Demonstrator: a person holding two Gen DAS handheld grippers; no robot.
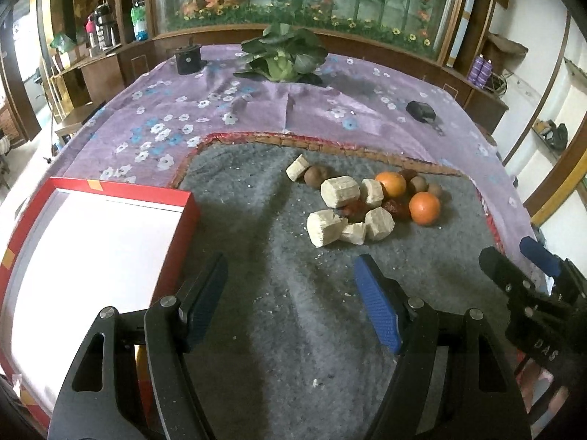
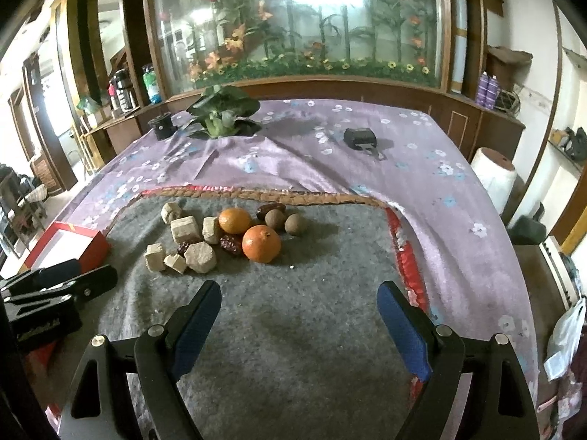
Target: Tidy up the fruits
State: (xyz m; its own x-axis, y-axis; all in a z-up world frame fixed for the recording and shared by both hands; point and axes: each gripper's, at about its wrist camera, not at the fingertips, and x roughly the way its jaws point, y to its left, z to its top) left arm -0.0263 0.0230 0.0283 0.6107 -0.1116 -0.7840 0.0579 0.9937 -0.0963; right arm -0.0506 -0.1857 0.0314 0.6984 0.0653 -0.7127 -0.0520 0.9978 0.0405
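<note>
Nothing is sorted yet: the fruit pile (image 2: 223, 236) sits mid-frame, the red box (image 1: 91, 256) (lower left) looks empty. Both the left gripper (image 1: 290, 300) and right gripper (image 2: 299, 324) hover with fingers apart, holding nothing.

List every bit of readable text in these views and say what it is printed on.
"DAS": pale letters on the black body of the right hand-held gripper, seen at the right edge of the left wrist view.
Embossed lettering on the black left hand-held gripper in the right wrist view: too blurred to read.
Red cardboard box, purple bottles: no legible text.
</note>
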